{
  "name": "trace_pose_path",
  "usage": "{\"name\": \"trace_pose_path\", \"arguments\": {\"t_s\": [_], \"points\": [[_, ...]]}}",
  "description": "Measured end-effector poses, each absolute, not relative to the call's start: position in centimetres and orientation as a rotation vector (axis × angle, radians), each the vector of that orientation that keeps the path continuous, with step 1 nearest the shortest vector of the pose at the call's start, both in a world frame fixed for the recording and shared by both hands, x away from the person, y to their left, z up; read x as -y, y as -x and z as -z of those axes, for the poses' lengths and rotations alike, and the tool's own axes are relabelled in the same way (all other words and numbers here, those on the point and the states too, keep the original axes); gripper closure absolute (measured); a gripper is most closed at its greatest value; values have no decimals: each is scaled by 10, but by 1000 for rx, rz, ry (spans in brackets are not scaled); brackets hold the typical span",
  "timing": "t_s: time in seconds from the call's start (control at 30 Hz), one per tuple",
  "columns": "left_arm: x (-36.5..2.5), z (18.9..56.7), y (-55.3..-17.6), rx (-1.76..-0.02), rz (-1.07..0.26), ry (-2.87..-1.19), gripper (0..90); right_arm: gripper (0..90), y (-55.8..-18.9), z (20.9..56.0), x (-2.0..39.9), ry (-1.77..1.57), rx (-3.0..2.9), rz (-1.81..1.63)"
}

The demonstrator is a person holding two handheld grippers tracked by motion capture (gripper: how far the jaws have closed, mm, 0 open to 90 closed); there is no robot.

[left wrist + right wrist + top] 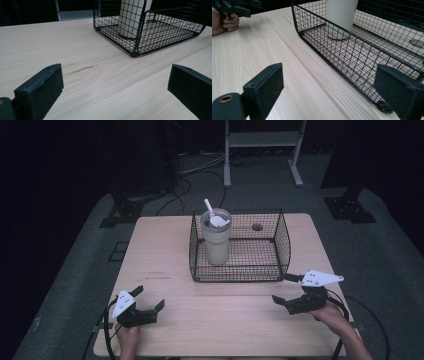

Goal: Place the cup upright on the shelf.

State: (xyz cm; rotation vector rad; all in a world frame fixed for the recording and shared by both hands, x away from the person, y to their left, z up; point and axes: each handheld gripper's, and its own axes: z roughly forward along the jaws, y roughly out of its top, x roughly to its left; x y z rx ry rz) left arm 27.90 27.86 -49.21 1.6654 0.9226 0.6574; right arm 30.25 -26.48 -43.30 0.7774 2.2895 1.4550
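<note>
A black wire basket (282,240) stands on the far half of the wooden table (165,250). In its left part stands a tall pale tumbler (216,237) with a white scoop (212,213) sticking out of it. A small dark round object (257,226) lies on the basket floor at the back. My left gripper (149,298) rests open near the table's front left corner, nothing between its jaws. My right gripper (285,288) is open at the front right, just beside the basket's near right corner. In the left gripper view the basket (140,42) and tumbler (131,17) lie ahead.
A metal stand (262,140) and cables lie on the floor beyond the table. The right gripper view has the basket wall (352,57) close ahead, the tumbler (340,17) behind it, and the other hand (224,22) far left.
</note>
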Motion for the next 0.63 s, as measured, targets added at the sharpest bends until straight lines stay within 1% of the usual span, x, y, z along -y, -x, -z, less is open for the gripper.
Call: {"name": "trace_pose_path", "arguments": {"t_s": [0.27, 0.53, 0.63], "points": [[-279, 492, -279, -919, -658, -1667, 0, 86, -295, 444, 266, -800, -2284, -1441], [-279, 492, -279, -924, -657, -1664, 0, 86, -280, 466, 267, -817, -2257, -1393], [-279, 492, -280, -924, -659, -1670, 0, 85, -268, 476, 270, -860, -2169, -1489]]}}
